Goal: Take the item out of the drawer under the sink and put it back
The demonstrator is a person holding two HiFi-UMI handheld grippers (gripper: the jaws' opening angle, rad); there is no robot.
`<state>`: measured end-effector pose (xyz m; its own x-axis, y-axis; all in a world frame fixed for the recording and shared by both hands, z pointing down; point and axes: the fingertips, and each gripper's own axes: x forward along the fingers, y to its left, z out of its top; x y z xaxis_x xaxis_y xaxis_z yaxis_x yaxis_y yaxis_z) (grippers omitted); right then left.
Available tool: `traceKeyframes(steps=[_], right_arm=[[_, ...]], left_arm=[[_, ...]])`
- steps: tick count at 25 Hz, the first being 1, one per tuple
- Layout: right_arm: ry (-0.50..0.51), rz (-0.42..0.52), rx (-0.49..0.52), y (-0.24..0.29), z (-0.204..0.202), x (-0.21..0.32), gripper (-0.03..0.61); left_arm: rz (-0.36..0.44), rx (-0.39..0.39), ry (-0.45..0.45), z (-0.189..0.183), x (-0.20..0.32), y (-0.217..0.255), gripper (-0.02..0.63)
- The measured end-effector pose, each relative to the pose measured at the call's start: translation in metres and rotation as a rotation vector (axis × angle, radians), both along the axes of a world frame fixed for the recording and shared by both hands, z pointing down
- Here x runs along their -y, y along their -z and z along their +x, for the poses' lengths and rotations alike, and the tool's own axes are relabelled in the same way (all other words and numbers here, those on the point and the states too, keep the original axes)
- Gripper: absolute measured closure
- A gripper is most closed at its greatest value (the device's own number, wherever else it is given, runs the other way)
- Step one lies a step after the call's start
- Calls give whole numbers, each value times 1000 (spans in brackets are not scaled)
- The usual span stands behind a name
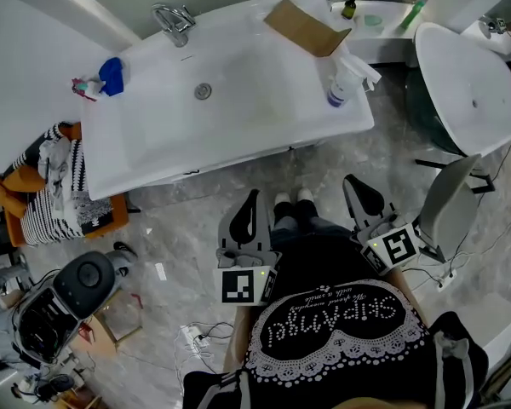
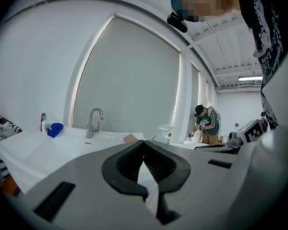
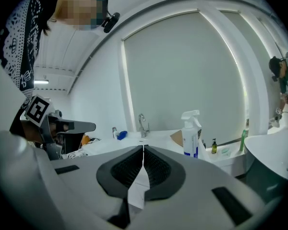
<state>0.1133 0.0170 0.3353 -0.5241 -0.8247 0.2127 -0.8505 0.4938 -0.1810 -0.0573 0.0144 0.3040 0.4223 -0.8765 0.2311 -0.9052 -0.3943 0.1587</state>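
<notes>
The white sink [image 1: 230, 100] with its chrome faucet [image 1: 175, 22] stands in front of me; its top carries a cardboard piece [image 1: 305, 28], a spray bottle [image 1: 341, 83] and a blue item [image 1: 111, 75]. The drawer below is hidden under the basin's rim, and I see no item from it. My left gripper [image 1: 252, 198] [image 2: 144, 142] and right gripper [image 1: 358, 186] [image 3: 143, 147] are held close to my body, short of the sink's front edge. Both point toward it and are shut with nothing between the jaws.
An orange seat with striped cloth [image 1: 55, 194] sits left of the sink. A white oval tub [image 1: 468, 92] and a grey chair [image 1: 447, 207] stand at the right. A dark machine and cables [image 1: 68, 292] lie at the lower left. A person in green [image 2: 209, 124] works far behind.
</notes>
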Motion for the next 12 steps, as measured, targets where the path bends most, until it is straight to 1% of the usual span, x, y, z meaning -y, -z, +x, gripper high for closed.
traceKeyframes(steps=[6,9,12], right_arm=[[-16,-15,-9,-1,-11,-1,560],[-39,-23,3,-2,-13,0,560],[-42,-40,17,-3,-14,1,560]], left_arm=[[-18,-22,-19,-8,0,-4,611],[-31,-26,-23,-13,2,-8,611],[-38,-23,-25,-14,3,-9,611]])
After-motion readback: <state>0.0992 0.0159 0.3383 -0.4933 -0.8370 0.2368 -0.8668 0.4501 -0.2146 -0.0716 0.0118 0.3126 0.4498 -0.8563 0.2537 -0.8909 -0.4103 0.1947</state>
